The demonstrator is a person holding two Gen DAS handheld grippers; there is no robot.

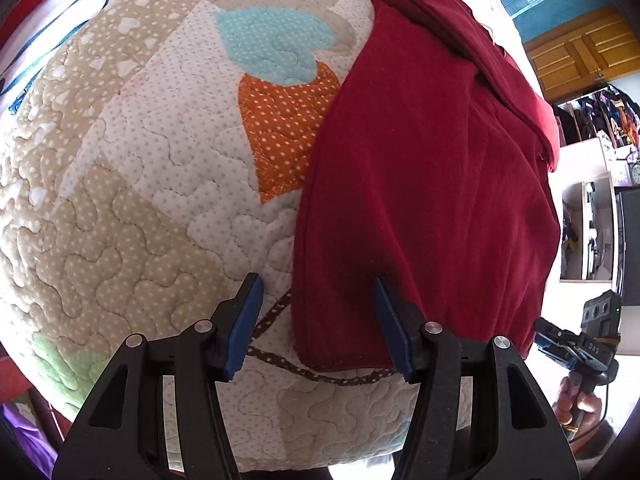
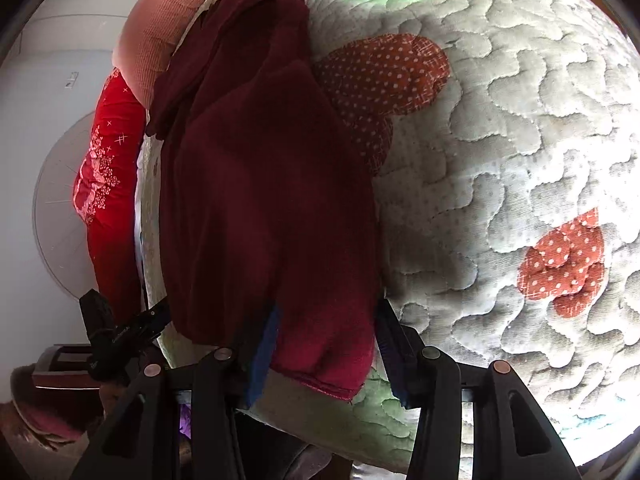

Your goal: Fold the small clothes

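A dark red garment (image 1: 424, 200) lies folded lengthwise on a quilted bedspread (image 1: 160, 184). My left gripper (image 1: 318, 284) stands open over its near left corner: the left finger is above the quilt and the right finger above the cloth, with neither pad pressing. In the right wrist view the same garment (image 2: 272, 200) runs away from me. Its near hem lies between the spread fingers of my right gripper (image 2: 326, 320), which is open. Each gripper shows in the other's view: the right gripper (image 1: 576, 344) in a hand, the left gripper (image 2: 120, 332) beside the bed.
The bedspread (image 2: 500, 160) drops off just beyond the garment's far side. A red cushion (image 2: 108, 184) and a pink pillow (image 2: 160, 52) lie at the bed's end. A wooden cupboard (image 1: 580, 52) and white shelves (image 1: 588, 232) stand in the room. A blue strap (image 1: 52, 40) lies far left.
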